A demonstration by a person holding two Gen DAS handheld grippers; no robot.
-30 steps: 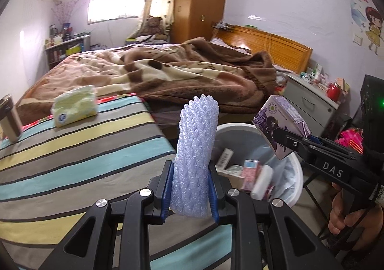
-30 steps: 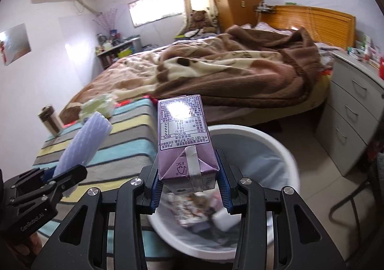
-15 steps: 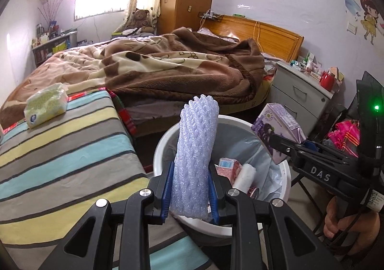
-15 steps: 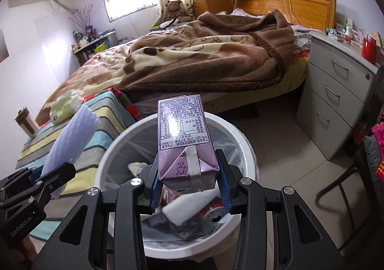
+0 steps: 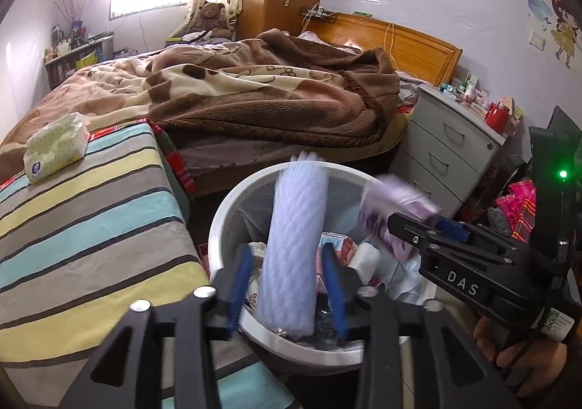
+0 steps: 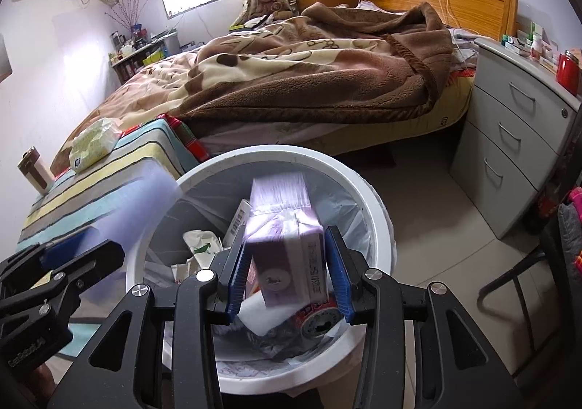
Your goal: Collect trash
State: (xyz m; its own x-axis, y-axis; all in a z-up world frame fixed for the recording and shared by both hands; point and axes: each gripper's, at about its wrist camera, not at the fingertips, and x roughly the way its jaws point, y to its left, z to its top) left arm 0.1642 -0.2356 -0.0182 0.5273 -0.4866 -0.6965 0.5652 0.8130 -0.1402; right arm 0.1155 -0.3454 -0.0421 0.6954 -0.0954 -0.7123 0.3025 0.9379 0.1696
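Observation:
A white bin [image 5: 225, 212] with a plastic liner stands right under both grippers and holds cartons, paper and a can. My left gripper [image 5: 287, 285] is over its near rim with its jaws opening. A pale blue foam net sleeve [image 5: 294, 245], blurred, slides down between the pads, with a gap at the left pad. My right gripper [image 6: 287, 274] hangs over the bin [image 6: 378, 219], its jaws opening too. A purple drink carton [image 6: 287, 263] tips down between its blue pads, loose and blurred. The carton [image 5: 393, 205] also shows at the right gripper's tip in the left wrist view.
A striped cloth-covered bench [image 5: 91, 209] lies left of the bin, with a tissue pack [image 5: 54, 147] on it and a brown cup [image 6: 34, 172] at its far end. Behind is a bed with a brown blanket [image 5: 272, 92]. Grey drawers [image 6: 509, 139] and a chair leg [image 6: 509, 281] are to the right.
Both grippers came forward and down from beside the bench to over the bin. Both then opened, and the foam sleeve and the carton slip downward, blurred.

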